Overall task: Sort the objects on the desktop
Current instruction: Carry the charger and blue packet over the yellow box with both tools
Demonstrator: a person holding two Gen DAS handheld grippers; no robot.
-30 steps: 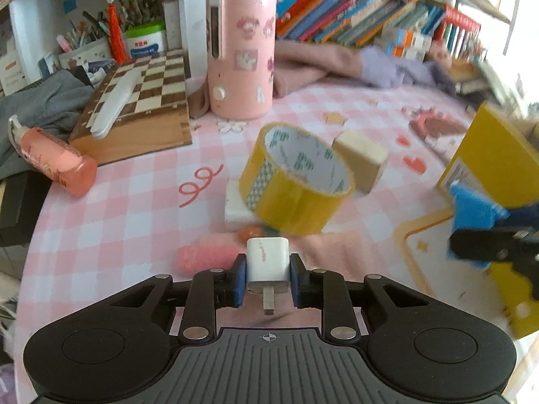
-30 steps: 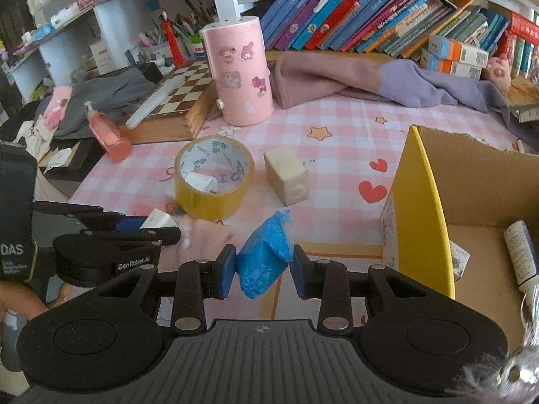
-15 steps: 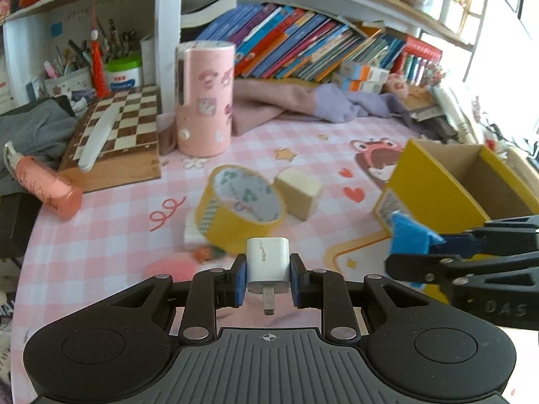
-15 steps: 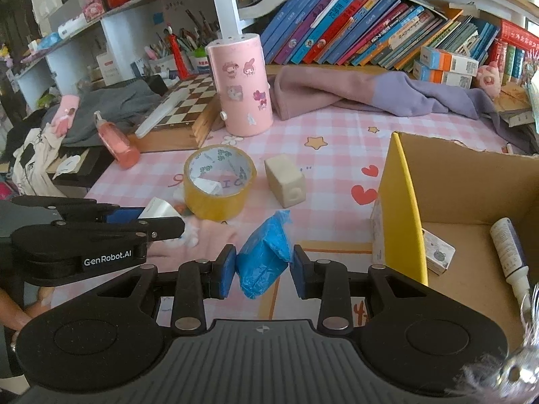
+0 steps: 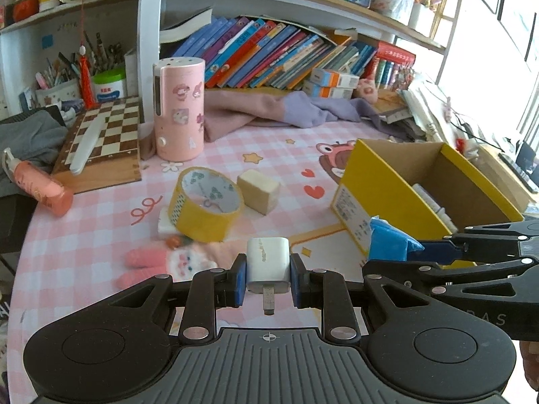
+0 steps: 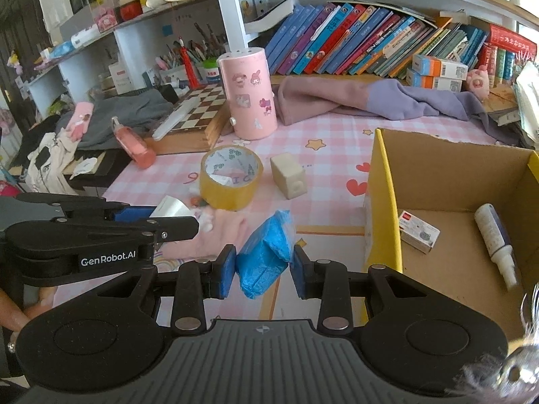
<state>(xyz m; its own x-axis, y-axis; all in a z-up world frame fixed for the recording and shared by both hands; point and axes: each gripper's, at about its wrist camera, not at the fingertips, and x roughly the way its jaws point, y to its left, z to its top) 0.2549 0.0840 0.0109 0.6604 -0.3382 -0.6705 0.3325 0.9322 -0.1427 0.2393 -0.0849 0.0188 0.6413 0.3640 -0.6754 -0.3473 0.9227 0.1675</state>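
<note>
My left gripper (image 5: 268, 277) is shut on a white USB charger plug (image 5: 268, 264), held above the pink checked table. My right gripper (image 6: 262, 266) is shut on a blue crinkled packet (image 6: 266, 252), held just left of the yellow cardboard box (image 6: 384, 202). The box holds a small white carton (image 6: 419, 230) and a white tube (image 6: 495, 239). In the left wrist view the right gripper (image 5: 394, 252) with its blue packet (image 5: 387, 244) is at the box's near corner (image 5: 377, 181). A yellow tape roll (image 5: 205, 202) and a cream block (image 5: 258, 191) lie on the table.
A pink cylinder (image 5: 178, 107), a chessboard (image 5: 101, 138) and a pink bottle (image 5: 37, 181) stand at the left and back. A pink plush toy (image 5: 161, 262) lies near my left gripper. A purple and pink cloth (image 6: 353, 101) and a row of books (image 6: 353, 47) line the back.
Both grippers have risen and drawn back from the table with their loads. The yellow box has come further into view on the right.
</note>
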